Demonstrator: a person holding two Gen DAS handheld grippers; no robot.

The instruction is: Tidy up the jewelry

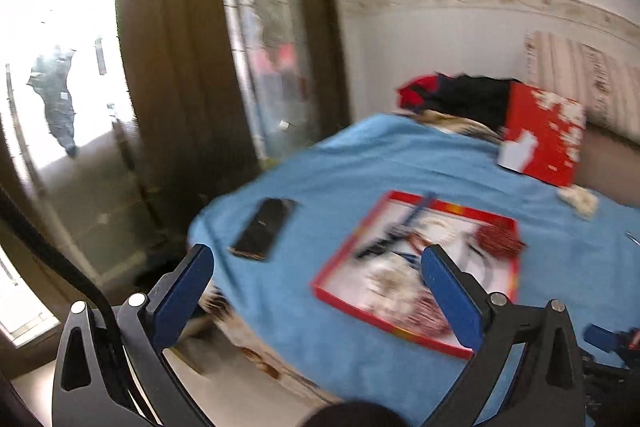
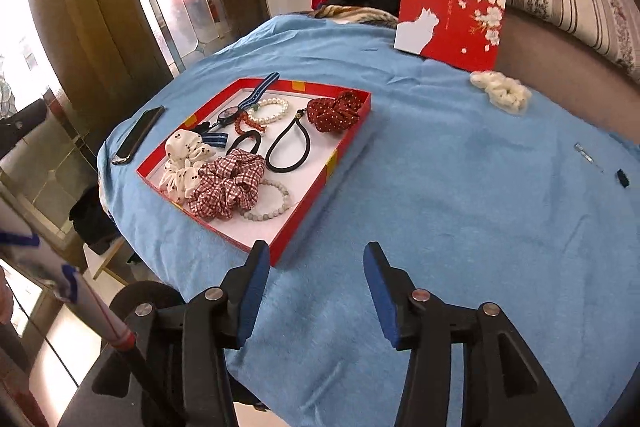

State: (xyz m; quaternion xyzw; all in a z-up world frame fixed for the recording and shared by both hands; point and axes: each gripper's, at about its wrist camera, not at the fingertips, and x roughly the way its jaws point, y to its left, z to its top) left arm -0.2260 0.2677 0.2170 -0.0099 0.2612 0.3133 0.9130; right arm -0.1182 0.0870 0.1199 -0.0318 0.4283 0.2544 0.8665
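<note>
Most of the jewelry and hair pieces already lie in the red tray [image 2: 348,143] on the blue cloth [image 2: 440,187] that covers the table. Inside it are a checked scrunchie [image 2: 228,183], a white dotted scrunchie [image 2: 182,163], a dark red dotted scrunchie [image 2: 334,111], two black hair ties [image 2: 286,143], a pearl bracelet [image 2: 268,109], a grey bead bracelet [image 2: 272,203] and a striped watch [image 2: 256,93], some overlapping one another.

Still outside the tray is a cream scrunchie [image 2: 500,93], at about one o'clock from the right tool [image 2: 314,255], well apart from the tray and just beside the red lid [image 2: 450,17] that leans at the far edge. A thin clear stick [image 2: 588,157] and a small black piece [image 2: 622,179] lie toward three o'clock; what they are is too small to tell. A phone [image 2: 138,135] lies just beside the tray at its nine o'clock side.

The right tool hovers over bare cloth near the tray's front corner, jaws apart and empty. The left tool [image 1: 316,259], blurred in its own view, also stands wide apart with nothing between its jaws, above the table's near edge with the tray at its one o'clock.

The step in hand looks like collecting the stragglers. The next move probably calls for the right tool to reach to one o'clock, close on the soft cream scrunchie and carry it to the bare patch at the tray's near corner.
</note>
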